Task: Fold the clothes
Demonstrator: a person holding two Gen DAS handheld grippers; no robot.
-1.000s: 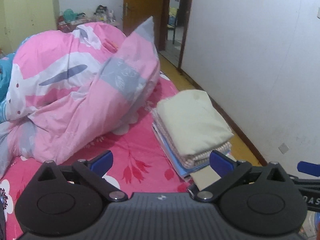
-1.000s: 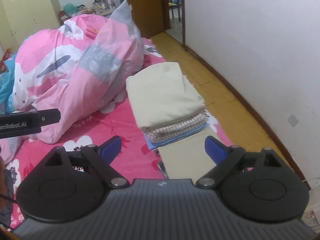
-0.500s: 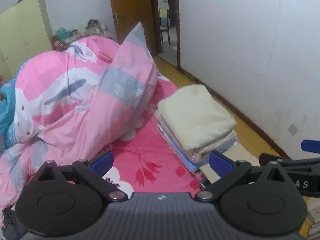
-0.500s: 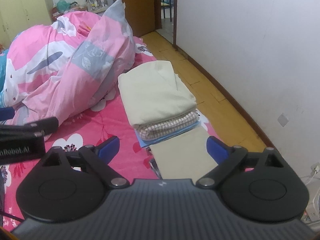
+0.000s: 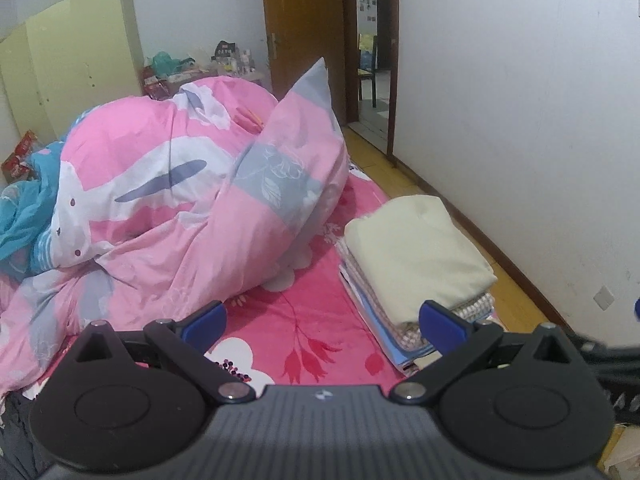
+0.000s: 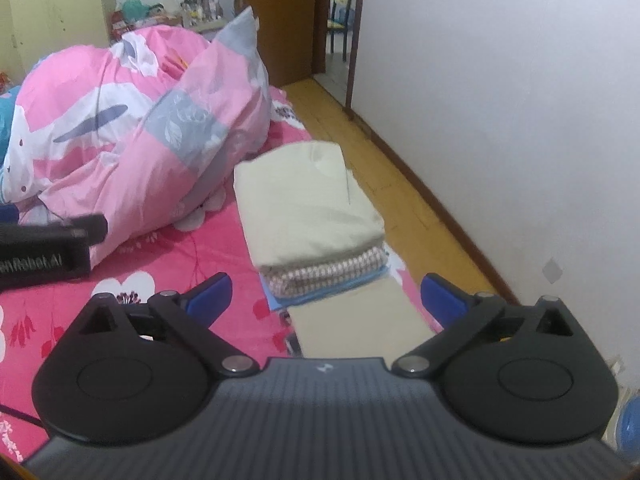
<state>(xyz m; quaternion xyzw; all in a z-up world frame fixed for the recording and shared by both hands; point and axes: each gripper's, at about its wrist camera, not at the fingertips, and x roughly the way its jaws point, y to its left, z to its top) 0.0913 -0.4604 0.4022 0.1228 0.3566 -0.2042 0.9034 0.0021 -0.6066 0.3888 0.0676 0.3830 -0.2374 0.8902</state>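
left gripper point(image 5: 322, 322) jaws wide, empty, above bed | right gripper point(image 6: 324, 294) jaws wide, empty | folded clothes stack point(image 6: 310, 216) at bed's point(image 5: 320, 340) right edge | bare sheet between stack and quilt point(image 5: 180, 200)

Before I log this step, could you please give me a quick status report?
Left gripper open, empty. Right gripper open, empty. Stack of folded clothes, cream piece on top, on pink floral bedsheet. Nothing in the way.
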